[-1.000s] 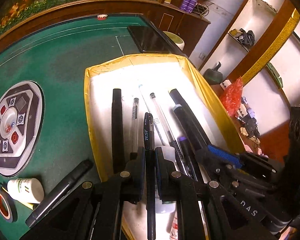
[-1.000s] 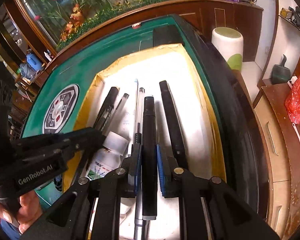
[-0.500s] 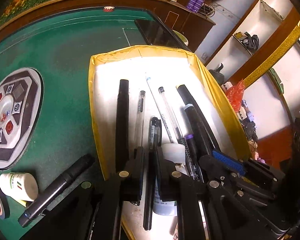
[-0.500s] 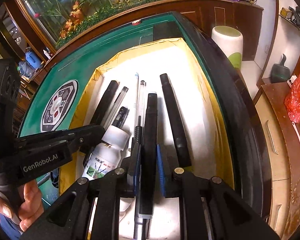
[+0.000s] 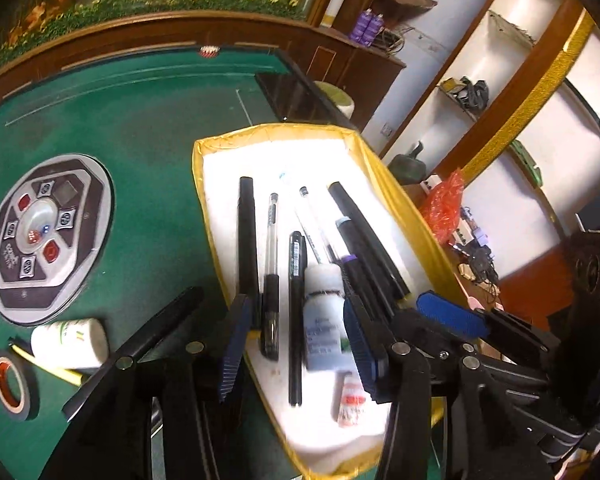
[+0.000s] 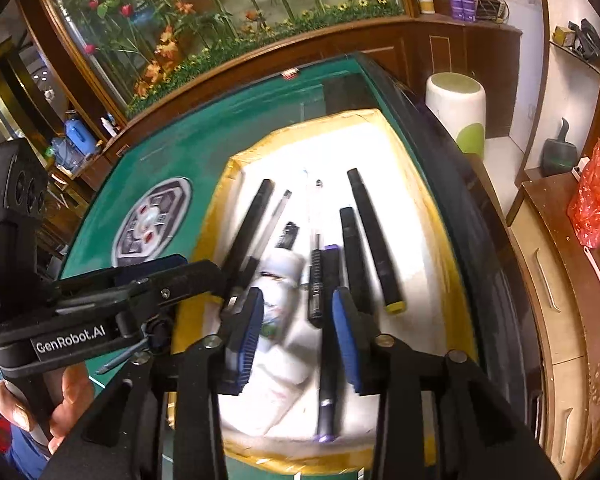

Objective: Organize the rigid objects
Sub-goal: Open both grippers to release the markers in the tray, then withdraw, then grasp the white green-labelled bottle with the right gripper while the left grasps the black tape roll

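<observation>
On the green table point(image 5: 140, 128), both hand-held grippers point(image 5: 296, 344) point(image 6: 298, 336) hang spread over the yellow-rimmed tray's point(image 5: 400, 200) near edge.

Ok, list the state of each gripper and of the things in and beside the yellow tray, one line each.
left gripper: open, holding nothing, over the tray's near end.
right gripper: open, holding nothing.
yellow tray: on the green table, holding pens and markers lying lengthwise.
black TEST pen: lying loose in the tray.
white bottle: on its side among the pens.
small white bottle: on its side on the table, outside the tray.
</observation>
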The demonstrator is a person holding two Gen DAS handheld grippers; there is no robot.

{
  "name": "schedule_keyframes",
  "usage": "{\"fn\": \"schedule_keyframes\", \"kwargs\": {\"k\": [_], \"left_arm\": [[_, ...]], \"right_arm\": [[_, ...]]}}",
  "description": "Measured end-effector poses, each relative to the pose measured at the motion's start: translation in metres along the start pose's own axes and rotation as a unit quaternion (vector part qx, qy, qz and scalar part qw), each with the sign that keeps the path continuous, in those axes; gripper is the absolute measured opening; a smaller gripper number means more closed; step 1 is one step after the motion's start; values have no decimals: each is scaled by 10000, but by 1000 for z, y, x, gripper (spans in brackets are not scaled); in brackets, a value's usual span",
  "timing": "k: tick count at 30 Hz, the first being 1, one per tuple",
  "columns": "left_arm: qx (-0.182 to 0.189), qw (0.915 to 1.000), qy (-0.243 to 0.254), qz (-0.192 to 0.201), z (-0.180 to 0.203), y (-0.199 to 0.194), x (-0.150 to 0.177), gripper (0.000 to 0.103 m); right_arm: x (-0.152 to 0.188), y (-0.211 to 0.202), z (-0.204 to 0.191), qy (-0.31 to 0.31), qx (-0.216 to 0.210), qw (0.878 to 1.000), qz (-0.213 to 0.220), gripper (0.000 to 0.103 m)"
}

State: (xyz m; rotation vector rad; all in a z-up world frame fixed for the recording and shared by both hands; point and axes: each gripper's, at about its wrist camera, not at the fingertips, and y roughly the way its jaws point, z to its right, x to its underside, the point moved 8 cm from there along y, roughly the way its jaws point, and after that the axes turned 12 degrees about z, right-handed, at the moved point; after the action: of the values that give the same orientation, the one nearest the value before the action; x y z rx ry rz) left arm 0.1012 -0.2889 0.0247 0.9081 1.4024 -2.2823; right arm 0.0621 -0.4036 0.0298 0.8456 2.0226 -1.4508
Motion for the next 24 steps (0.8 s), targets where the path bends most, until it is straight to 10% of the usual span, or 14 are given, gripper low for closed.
{"fn": "schedule_keyframes", "kwargs": {"k": [13, 24], "left_arm": [[102, 9981, -307, 525, -66, -86, 22, 57], [-1008, 9870, -923, 848, -219, -146, 50, 76]], "right_arm": [[35, -19, -102, -354, -715, 9968, 61, 50], [70, 6, -158, -559, -1199, 9907, -309, 50]]}}
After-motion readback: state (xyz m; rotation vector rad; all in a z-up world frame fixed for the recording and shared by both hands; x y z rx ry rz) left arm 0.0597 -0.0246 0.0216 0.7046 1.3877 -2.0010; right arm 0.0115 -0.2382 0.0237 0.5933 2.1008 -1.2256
